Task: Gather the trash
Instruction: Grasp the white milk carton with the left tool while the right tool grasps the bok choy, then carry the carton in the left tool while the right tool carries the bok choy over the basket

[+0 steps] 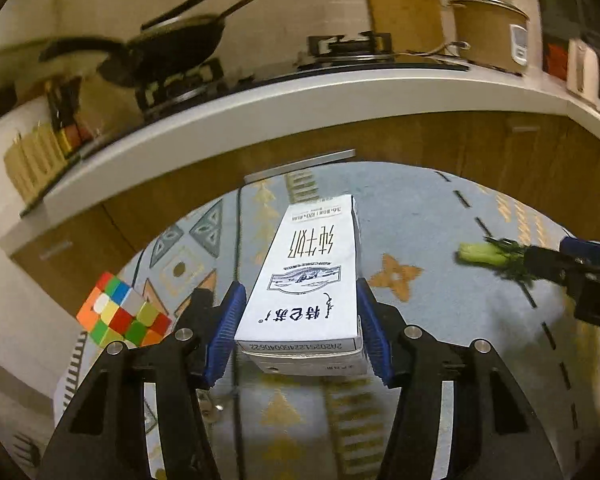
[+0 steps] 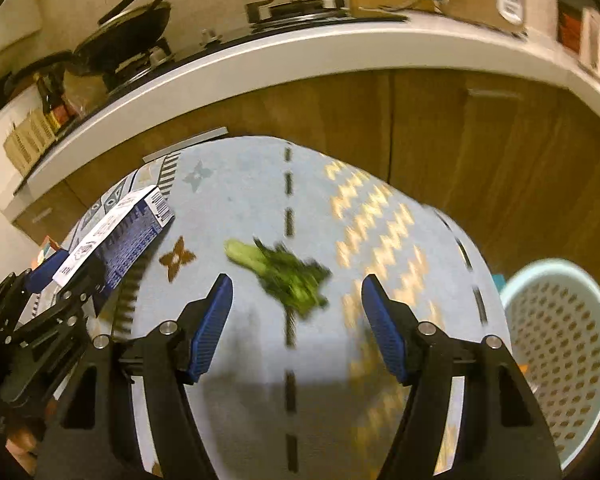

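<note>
Collecting is at the carry stage for one item and the approach stage for another: your left gripper (image 1: 300,332) is clamped on the milk carton (image 1: 308,276), both blue pads pressed flat against its side faces, and the carton appears lifted clear of the patterned tablecloth (image 1: 440,216). The carton's long axis runs straight out along the fingers, its far end aimed at the table edge nearest the kitchen counter (image 1: 300,100). Your right gripper (image 2: 296,320) stands with its jaws apart and nothing between them, aimed at the green vegetable scrap (image 2: 284,276), which lies near the middle of the tablecloth on the dashed line; the scrap's pale stalk end points toward the carton side, its leafy end toward the perforated basket (image 2: 564,360) beyond the table's right edge. Next, judge the carton's route across to that basket, and lower the right jaws astride the scrap across its long axis.
</note>
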Available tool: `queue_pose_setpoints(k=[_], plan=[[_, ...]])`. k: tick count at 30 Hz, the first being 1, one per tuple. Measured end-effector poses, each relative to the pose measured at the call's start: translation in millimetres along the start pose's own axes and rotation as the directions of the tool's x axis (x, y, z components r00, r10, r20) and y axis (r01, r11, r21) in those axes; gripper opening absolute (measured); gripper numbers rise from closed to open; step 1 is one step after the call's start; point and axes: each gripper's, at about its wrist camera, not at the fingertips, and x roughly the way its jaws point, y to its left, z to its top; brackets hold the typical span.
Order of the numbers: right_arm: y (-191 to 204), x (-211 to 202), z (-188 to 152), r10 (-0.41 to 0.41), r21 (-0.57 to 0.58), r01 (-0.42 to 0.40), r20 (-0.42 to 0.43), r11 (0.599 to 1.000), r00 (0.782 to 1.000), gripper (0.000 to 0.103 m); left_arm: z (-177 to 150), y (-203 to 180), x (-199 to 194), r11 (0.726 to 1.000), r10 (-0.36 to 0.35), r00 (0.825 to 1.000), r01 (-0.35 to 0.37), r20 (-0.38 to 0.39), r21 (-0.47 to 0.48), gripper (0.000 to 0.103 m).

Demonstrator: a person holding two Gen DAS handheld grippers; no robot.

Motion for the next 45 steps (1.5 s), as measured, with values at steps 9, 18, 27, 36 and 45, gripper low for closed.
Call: queue_pose_setpoints(k=[9, 18, 27, 36, 45], plan=[[13, 40, 3, -0.095, -0.123, 0.089, -0.044, 0.988, 0.995, 0.065, -5, 16, 8, 0.996, -0.045, 0.999, 0.046, 0.022, -0.077, 0.053], [27, 45, 5, -0.145, -0.184, 0.136, -0.034, 0.973, 0.989, 0.065, -7, 15, 8, 0.994, -0.069, 0.997, 0.070, 0.023, -0.081, 0.053], [42, 34, -5, -0.137, -0.241, 0.134, 0.003, 0.961, 0.991, 0.019, -8, 16, 5, 0.992, -0.086, 0.996, 0.088, 0.026, -0.088, 0.053], [22, -7, -25, -0.114, -0.133, 0.116, 0.028, 0.984, 0.993, 0.019, -9, 3, -5, 0.992, -0.111, 0.993, 0.113, 0.049, -0.056, 0.053], [-16, -69, -47, -0.160, -0.016, 0.162, 0.107, 0.987, 0.981, 0.019, -9, -24, -29, 0.982, -0.188, 0.981, 0.188, 0.056, -0.006, 0.053]])
